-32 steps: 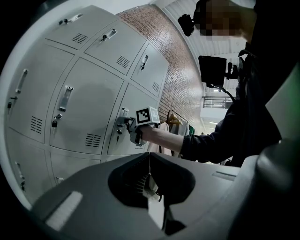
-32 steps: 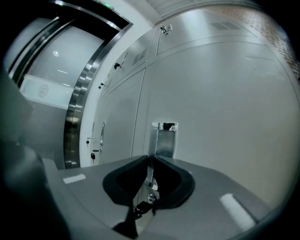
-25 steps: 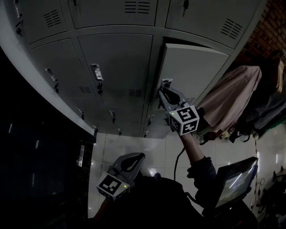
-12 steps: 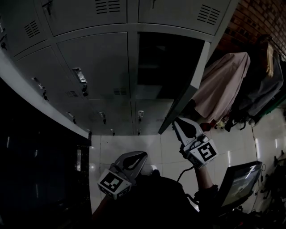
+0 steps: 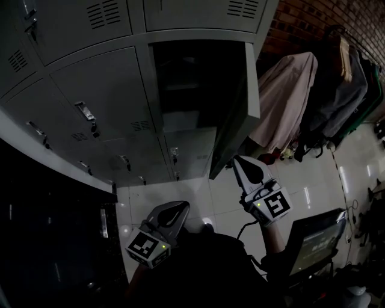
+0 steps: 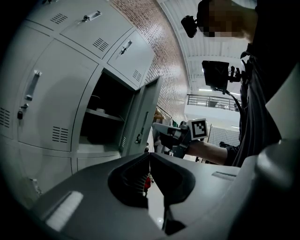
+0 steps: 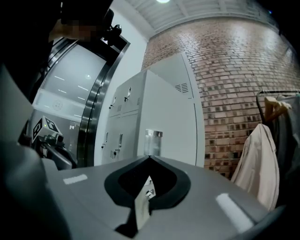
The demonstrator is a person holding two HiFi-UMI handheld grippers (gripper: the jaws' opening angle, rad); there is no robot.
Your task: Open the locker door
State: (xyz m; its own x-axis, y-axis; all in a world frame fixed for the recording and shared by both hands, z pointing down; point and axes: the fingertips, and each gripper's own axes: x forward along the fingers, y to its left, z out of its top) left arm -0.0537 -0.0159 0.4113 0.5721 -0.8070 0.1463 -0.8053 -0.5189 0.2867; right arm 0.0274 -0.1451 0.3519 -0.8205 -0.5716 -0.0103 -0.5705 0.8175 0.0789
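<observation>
The grey locker door [image 5: 243, 102] stands swung out to the right, showing a dark compartment [image 5: 183, 84] with a shelf. My right gripper [image 5: 236, 160] is shut and empty, its tips just below the door's lower edge and apart from it. In the right gripper view the shut tips [image 7: 150, 157] point at the door's outer face [image 7: 171, 117] and its metal handle [image 7: 153, 141]. Lower left, my left gripper [image 5: 182, 206] hangs shut with nothing in it. The left gripper view shows the open locker [image 6: 101, 122], the door [image 6: 143, 117] and the right gripper [image 6: 159, 129].
Closed grey lockers [image 5: 96, 90] with latches fill the left and top. Coats [image 5: 283, 102] hang on a rack against a brick wall [image 5: 301, 18] at the right. A screen [image 5: 316, 240] sits low right. White floor tiles [image 5: 180, 192] lie below; a dark panel [image 5: 48, 228] is at the left.
A second ago the right gripper was at the handle of a barely open door. The door has swung wide to the right, and the gripper has dropped below it. The left gripper stayed low.
</observation>
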